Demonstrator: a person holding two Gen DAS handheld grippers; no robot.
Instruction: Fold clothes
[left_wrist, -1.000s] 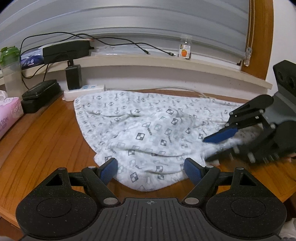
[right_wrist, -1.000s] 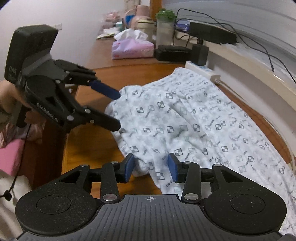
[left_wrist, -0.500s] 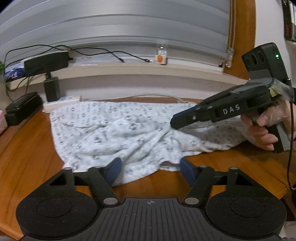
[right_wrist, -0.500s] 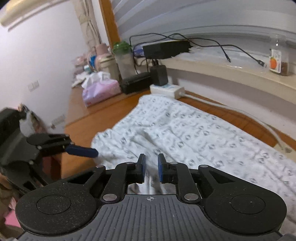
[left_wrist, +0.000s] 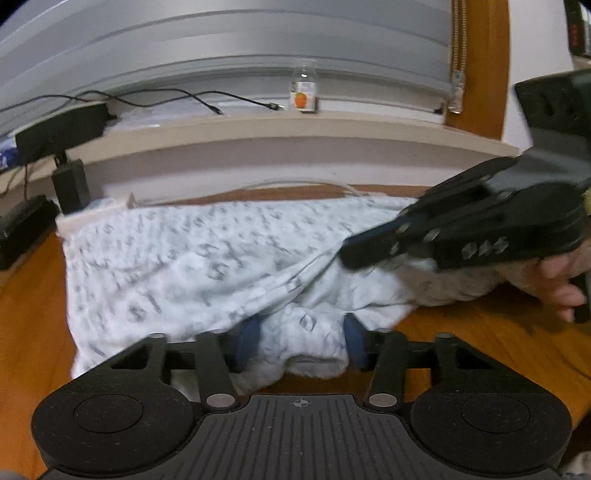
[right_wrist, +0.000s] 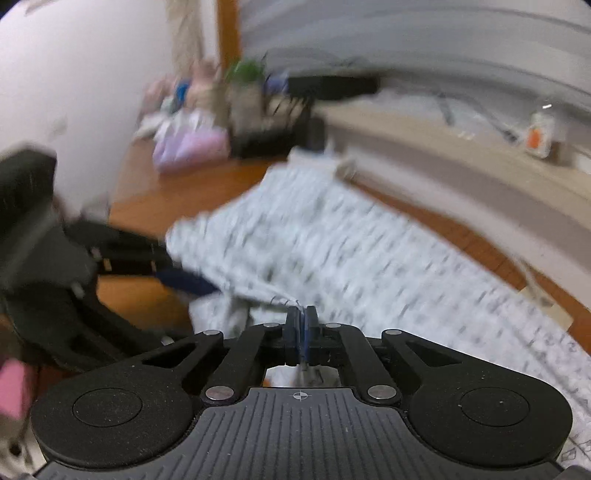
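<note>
Lying spread over the wooden table (left_wrist: 33, 343) is the cloth (left_wrist: 192, 266), white with a small grey print, reaching from the near edge back toward the ledge (left_wrist: 258, 129) under the window. The left gripper (left_wrist: 301, 345) has a bunched fold of the cloth's near hem sitting between its blue pads (left_wrist: 246, 341); its jaws have just been closing in on that fold, but I can't tell if they actually press it. The right gripper (right_wrist: 302, 332) is clenched tight on a thin pinch of cloth further right along the same edge, pads together with fabric caught between. The right wrist view is really blurry. A small bottle (left_wrist: 305, 90) with an orange label stands on the ledge, cables (left_wrist: 177, 98) trailing to its left.
</note>
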